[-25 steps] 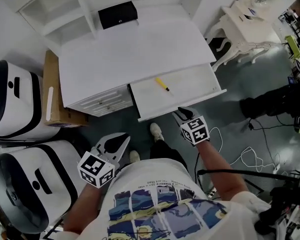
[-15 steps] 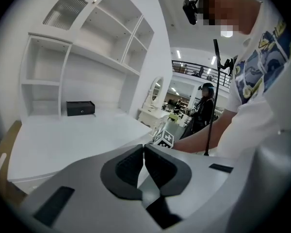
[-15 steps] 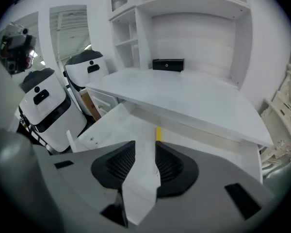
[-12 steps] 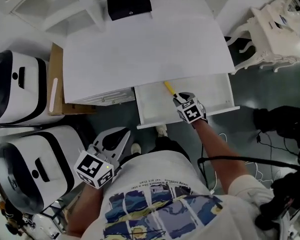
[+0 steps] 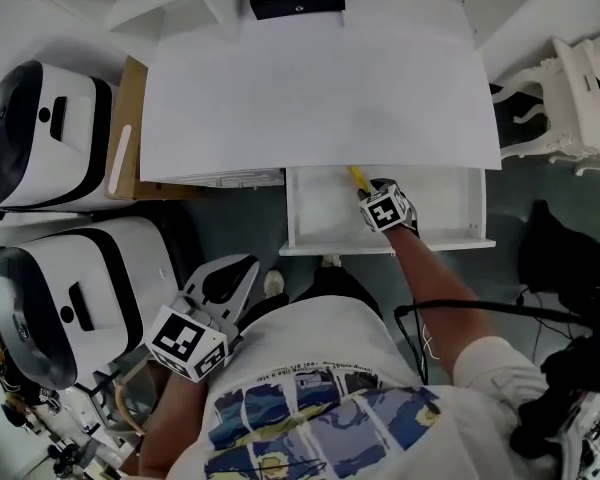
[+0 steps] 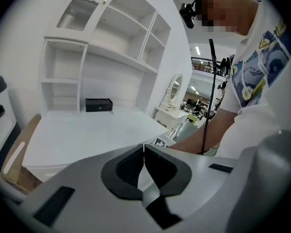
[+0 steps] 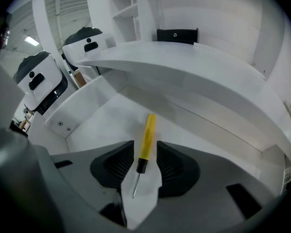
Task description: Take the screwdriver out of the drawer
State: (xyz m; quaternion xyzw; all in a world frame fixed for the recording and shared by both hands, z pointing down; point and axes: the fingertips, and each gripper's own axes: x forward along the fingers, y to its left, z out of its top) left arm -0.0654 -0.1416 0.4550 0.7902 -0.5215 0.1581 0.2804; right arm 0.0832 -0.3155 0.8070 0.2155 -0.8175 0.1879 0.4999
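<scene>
No txt, brand or nr I can read anywhere, small print line on shirt (image 5: 302,340) too tiny for me

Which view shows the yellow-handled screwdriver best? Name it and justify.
The right gripper view: the yellow-handled screwdriver lies whole on the white drawer floor, handle, black collar and thin shaft, between the right gripper's opening jaws, untouched. The head view shows only some yellow handle beyond that gripper. The left gripper view shows none.
</scene>
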